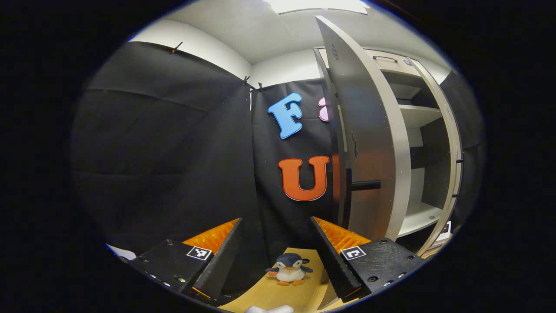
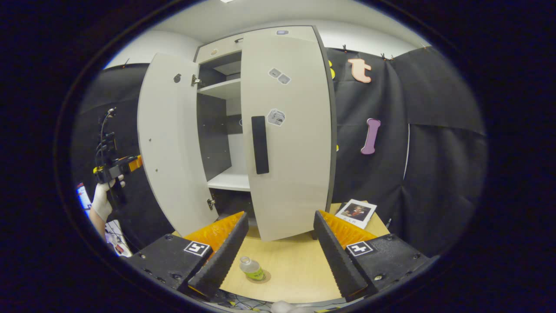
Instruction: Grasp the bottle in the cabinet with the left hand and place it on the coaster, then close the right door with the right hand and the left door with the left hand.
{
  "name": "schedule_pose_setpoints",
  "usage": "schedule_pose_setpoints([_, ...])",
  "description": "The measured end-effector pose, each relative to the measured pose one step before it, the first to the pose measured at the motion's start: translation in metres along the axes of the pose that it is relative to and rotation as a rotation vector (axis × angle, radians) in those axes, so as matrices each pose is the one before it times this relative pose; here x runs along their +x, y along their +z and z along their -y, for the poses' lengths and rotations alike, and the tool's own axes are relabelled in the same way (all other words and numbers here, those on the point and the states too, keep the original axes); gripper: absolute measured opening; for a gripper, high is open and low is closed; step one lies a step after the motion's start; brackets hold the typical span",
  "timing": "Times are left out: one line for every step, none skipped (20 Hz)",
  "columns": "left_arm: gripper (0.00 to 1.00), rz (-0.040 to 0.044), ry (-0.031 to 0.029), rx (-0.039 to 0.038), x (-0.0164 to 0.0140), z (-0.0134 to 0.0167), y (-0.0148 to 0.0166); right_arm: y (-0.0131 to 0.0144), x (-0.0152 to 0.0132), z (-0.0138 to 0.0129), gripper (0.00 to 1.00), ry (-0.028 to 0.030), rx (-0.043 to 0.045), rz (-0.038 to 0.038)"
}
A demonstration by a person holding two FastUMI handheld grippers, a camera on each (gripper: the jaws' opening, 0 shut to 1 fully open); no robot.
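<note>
The bottle stands on the coaster on the counter. Right door shut; left door ajar. Both tongs, left and right, gape empty. Press the left door's outer face steadily near its free edge.

I am finding nothing readable: the stickers on the right door are staying too blurred.

Even overhead light fell from a ceiling panel glaring at twelve o'clock in the left gripper view, the pale cabinet doors shone softly while the black cloth stayed dim, and strong fisheye bending curved straight edges toward three and nine o'clock, everything reasonably sharp.
</note>
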State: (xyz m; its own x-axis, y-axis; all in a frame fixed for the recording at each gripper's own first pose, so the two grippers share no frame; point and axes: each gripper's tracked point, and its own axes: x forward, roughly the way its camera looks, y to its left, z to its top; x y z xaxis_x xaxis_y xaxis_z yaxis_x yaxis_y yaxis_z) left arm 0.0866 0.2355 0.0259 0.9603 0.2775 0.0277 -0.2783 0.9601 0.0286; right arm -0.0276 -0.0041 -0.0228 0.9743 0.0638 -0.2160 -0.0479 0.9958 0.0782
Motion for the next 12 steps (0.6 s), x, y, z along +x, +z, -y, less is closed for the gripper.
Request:
schedule_pose_setpoints([0.92,0.00393,-0.00406,-0.0066,-0.00037,0.0024,0.00102,-0.00026,0.00192,0.00015,1.0,0.00675,0.00563,-0.0024])
schedule_pose_setpoints([0.92,0.00726,0.00516,0.00266,-0.0011,0.0014,0.0019,-0.00121,0.00231,-0.00038,0.99,0.00663,0.00064,-0.00411])
schedule_pose_setpoints([0.91,0.00219,0.00062,0.01492,-0.00078,0.00199,-0.00019,-0.00152,0.0023,-0.00016,0.99,0.00689,-0.00456,-0.01143])
schedule_pose_setpoints([0.9,0.00586,-0.00172,0.0194,-0.00069,0.0029,0.00128,-0.00057,0.00172,-0.00033,0.99,0.00984,-0.00338,-0.00473])
schedule_pose_setpoints([0.9,-0.00212,-0.00434,-0.00056,-0.00042,0.0036,0.00002,0.00214,0.00066,0.00137,0.99,0.00138,-0.00167,0.00581])
schedule_pose_setpoints([0.9,-0.00085,-0.00942,-0.01298,-0.00108,0.00346,0.00047,0.00094,0.00077,0.00277,0.99,-0.00391,-0.00177,0.00691])
schedule_pose_setpoints([0.9,-0.00542,-0.01557,-0.00677,-0.00093,0.00632,0.0002,0.00101,0.00168,0.00118,0.99,-0.00057,-0.00009,0.00435])
schedule_pose_setpoints([0.9,0.00216,-0.01344,-0.00035,-0.0025,0.00757,0.00062,0.00065,0.00128,-0.00065,0.99,0.00539,0.00143,-0.00053])
schedule_pose_setpoints([0.9,0.00045,-0.01204,0.00487,-0.00247,0.00655,0.0003,0.00176,0.0007,-0.00046,0.99,0.00717,-0.00035,0.00066])
schedule_pose_setpoints([0.9,0.00395,-0.0146,0.0025,-0.00163,0.00692,0.00068,0.00218,0.00158,0.00116,0.99,-0.00095,-0.0054,0.00289])
schedule_pose_setpoints([0.9,-0.00129,-0.01347,-0.006,-0.00087,0.007,0.0005,0.00256,0.00137,0.00285,0.99,-0.00713,-0.00753,0.00245])
schedule_pose_setpoints([0.9,-0.00049,-0.0138,-0.00384,-0.00005,0.00687,0.00151,0.00302,-0.00143,0.00228,0.99,-0.00523,-0.00549,0.00506])
